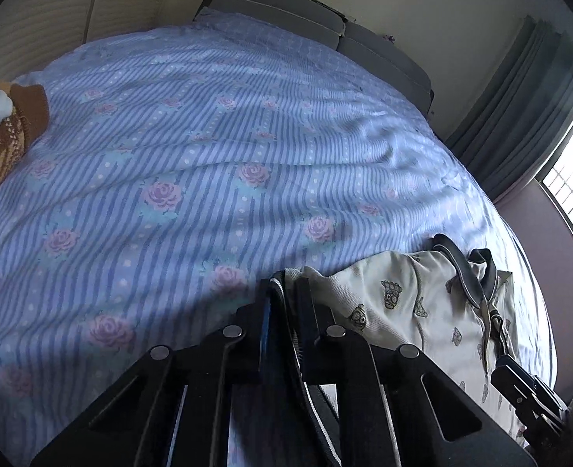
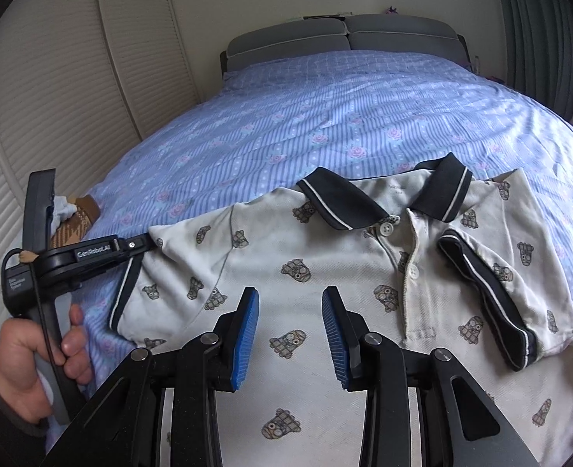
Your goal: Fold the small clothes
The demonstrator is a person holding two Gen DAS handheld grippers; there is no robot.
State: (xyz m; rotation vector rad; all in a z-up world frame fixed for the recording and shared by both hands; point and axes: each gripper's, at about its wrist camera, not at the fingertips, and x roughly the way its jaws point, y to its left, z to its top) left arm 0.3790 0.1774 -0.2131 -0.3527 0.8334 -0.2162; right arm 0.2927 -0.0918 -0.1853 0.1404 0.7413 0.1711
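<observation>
A white polo shirt [image 2: 325, 257] with a small cartoon print and a dark collar [image 2: 337, 202] lies face up on the bed. Its right sleeve [image 2: 484, 292] is folded in over the chest. My left gripper [image 2: 146, 243] is shut on the dark-cuffed left sleeve [image 2: 130, 288], and a hand [image 2: 33, 350] holds its handle. In the left wrist view the cuff fabric [image 1: 286, 334] runs between the closed fingers of the left gripper [image 1: 282, 292], with the shirt [image 1: 403, 303] to the right. My right gripper [image 2: 290, 334] hangs open over the shirt's front, with nothing between its blue pads [image 2: 247, 334].
The bed has a blue striped sheet with roses [image 1: 208, 155] and a grey headboard [image 2: 344, 39]. A brown and white knitted garment [image 1: 10, 132] lies at the bed's left edge by slatted wardrobe doors [image 2: 53, 97]. Curtains [image 1: 519, 109] and a window are on the right.
</observation>
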